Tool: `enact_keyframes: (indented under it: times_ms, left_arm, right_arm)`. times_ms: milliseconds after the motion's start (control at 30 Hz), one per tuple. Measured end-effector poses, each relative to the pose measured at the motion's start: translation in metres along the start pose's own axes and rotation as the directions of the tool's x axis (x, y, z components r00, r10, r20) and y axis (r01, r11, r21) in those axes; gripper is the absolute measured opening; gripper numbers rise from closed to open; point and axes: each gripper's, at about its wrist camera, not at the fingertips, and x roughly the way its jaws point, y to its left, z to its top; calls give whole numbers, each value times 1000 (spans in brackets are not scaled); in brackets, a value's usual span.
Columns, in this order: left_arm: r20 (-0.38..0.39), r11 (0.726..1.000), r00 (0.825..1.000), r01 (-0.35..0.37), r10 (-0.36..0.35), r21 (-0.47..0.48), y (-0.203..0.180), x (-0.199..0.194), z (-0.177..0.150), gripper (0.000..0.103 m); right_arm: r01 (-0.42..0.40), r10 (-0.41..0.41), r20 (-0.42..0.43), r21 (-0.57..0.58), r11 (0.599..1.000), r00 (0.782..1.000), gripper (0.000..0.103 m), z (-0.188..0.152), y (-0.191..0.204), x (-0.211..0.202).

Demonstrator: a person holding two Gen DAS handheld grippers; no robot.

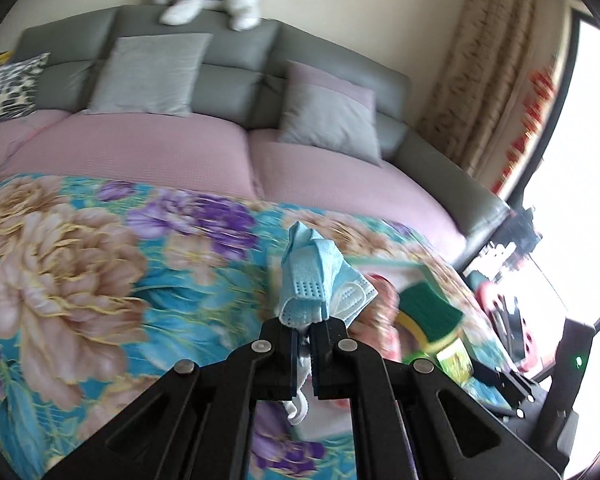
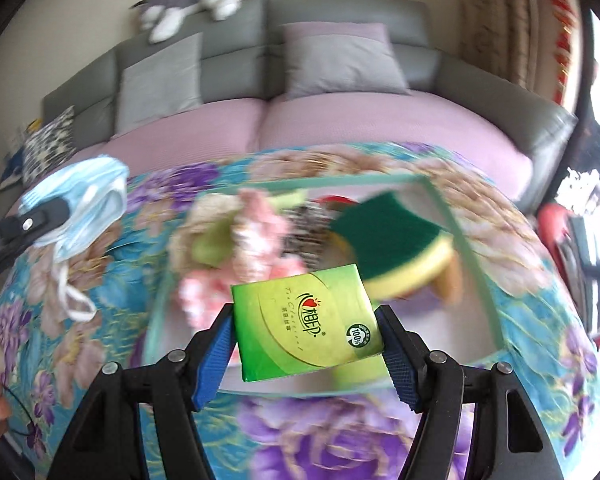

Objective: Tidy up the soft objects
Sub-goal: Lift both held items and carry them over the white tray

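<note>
Inside the blurred tray (image 2: pixel 440 196), only a sponge (image 2: pixel 396 240) reads clearly.

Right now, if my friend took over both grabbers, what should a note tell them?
Left gripper: shut on the blue face mask, held up over the flowered blanket.
Right gripper: clamped on the green tissue pack, above the clear bin.
In the bin: a green-and-yellow sponge and pink fluffy things, too blurred to name.
Done: some soft things are in the bin.
Left: mask and tissue pack are not yet put down.
</note>
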Motion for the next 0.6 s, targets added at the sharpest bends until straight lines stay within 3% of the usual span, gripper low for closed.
enact_keyframes:
  times_ms: [233, 433, 600]
  left_arm:
    - [-101, 995, 994, 55, -46, 86, -39, 28, -17, 5]
    - [-221, 990, 975, 13, 18, 138, -53, 62, -40, 5]
    - [-305, 986, 948, -48, 95, 158, -50, 88, -57, 5]
  right_arm:
    - [5, -5, -2, 102, 995, 1000, 71, -6, -49, 1]
    - [-45, 47, -14, 133, 990, 999, 71, -8, -59, 15]
    - [-12, 18, -53, 112, 994, 998, 71, -10, -54, 25]
